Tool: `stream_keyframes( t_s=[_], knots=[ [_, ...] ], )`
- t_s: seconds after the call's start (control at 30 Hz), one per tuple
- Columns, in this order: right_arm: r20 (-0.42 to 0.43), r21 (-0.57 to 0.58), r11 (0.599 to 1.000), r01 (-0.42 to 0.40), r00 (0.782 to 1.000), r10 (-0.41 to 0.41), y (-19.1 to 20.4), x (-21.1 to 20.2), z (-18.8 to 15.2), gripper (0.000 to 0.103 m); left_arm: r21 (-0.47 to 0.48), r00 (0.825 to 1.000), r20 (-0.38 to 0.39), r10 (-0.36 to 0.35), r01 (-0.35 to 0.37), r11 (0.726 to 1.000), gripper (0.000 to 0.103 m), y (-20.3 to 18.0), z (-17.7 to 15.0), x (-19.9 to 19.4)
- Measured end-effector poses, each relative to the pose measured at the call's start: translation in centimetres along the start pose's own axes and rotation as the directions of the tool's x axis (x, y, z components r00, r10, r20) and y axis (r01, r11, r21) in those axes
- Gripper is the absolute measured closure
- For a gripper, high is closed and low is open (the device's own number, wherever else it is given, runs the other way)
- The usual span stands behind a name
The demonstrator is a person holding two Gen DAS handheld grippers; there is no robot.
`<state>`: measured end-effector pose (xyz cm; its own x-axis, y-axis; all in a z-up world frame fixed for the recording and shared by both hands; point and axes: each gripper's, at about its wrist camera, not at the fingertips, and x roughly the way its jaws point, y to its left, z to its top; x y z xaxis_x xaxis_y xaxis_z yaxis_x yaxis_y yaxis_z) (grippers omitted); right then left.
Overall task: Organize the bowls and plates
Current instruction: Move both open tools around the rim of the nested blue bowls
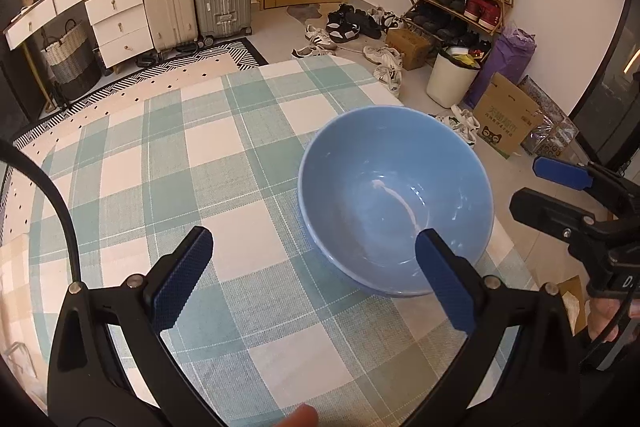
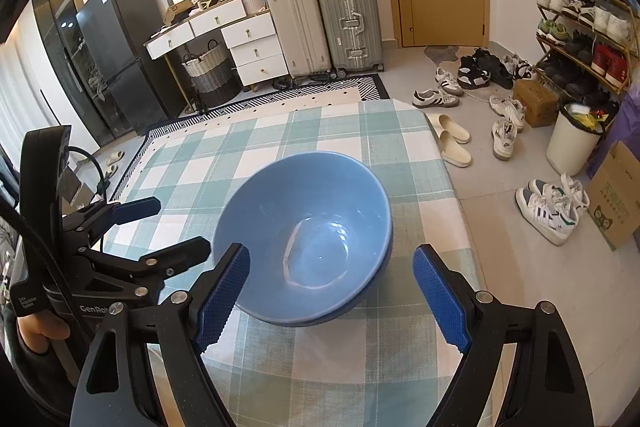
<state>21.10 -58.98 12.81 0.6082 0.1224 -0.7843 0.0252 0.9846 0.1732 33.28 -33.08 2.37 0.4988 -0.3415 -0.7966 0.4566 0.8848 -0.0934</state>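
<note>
On checked cloth (image 1: pixel 224 187), blue bowl (image 1: pixel 394 203), seemingly nested in second bowl, near table's right edge. Left gripper (image 1: pixel 314 275) apart, empty, near-left of bowl. Right gripper (image 2: pixel 332 299) apart, straddling near rim. Advice: seat pads deep on rim, clamp firmly, lift level.

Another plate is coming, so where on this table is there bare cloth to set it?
Bare checked tablecloth lies left of the blue bowl, out to the far edge. The near right corner is crowded: bowl, left gripper, right gripper.
</note>
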Motion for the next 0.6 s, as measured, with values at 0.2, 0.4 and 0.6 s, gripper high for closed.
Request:
stream_keyframes(
  t_s=[0.2,0.4,0.6],
  knots=[
    [-0.016,0.023,1.000,0.003,1.000,-0.003,-0.5,0.7,-0.4,0.017,-0.014,1.000,-0.008,-0.006,0.006,1.000,0.002,0.5,-0.3,0.2],
    [-0.023,0.020,1.000,0.002,1.000,-0.002,-0.8,1.3,-0.3,0.017,-0.017,1.000,-0.011,-0.003,0.002,1.000,0.002,0.6,-0.3,0.3],
    [-0.024,0.020,1.000,-0.003,1.000,0.004,-0.7,1.6,-0.1,0.017,-0.022,1.000,-0.011,0.004,-0.005,1.000,0.002,0.8,-0.4,0.7]
  ],
)
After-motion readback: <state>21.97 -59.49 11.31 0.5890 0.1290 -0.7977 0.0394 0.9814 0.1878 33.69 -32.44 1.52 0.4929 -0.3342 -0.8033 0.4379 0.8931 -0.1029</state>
